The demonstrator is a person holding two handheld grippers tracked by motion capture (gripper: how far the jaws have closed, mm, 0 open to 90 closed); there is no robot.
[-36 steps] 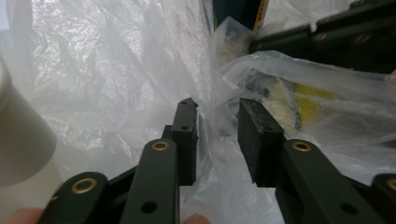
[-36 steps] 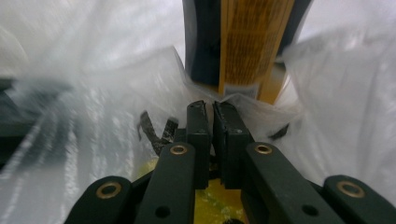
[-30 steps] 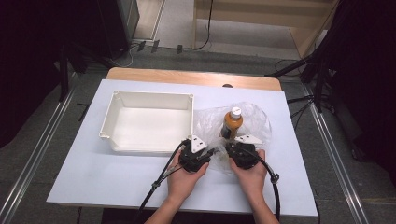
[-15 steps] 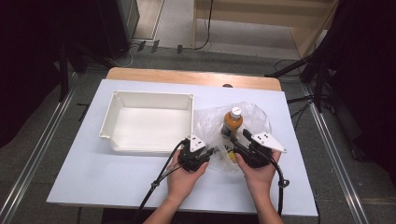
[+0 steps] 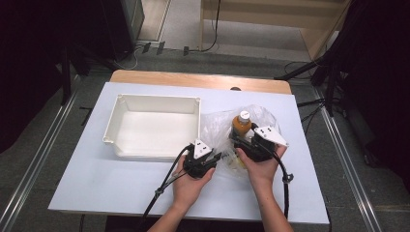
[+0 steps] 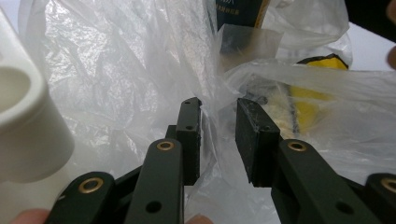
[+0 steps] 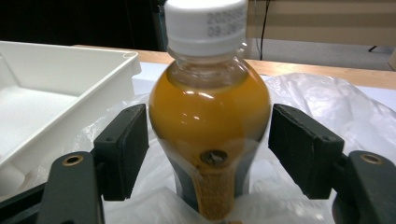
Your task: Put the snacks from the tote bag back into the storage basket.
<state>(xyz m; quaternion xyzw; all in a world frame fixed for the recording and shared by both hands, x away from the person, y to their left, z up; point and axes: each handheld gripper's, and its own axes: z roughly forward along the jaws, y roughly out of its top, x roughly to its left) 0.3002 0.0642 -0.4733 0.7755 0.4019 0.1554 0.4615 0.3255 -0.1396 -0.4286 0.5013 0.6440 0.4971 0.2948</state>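
- The bottle (image 5: 241, 125) stands upright in the clear plastic bag (image 5: 263, 116), just right of the white tray (image 5: 157, 124), so nothing has gone into the tray yet.
- Taking it out of the bag looks like the job in hand.
- The left gripper (image 6: 218, 135) lies low on the table, its jaws pinching a fold of the bag.
- The right gripper (image 7: 208, 147) sits level at the bottle's shoulder; its jaws have just been opening and stand either side of the bottle, apparently clear of it.
- Something yellow (image 6: 306, 109) lies in the bag too, hard to identify.
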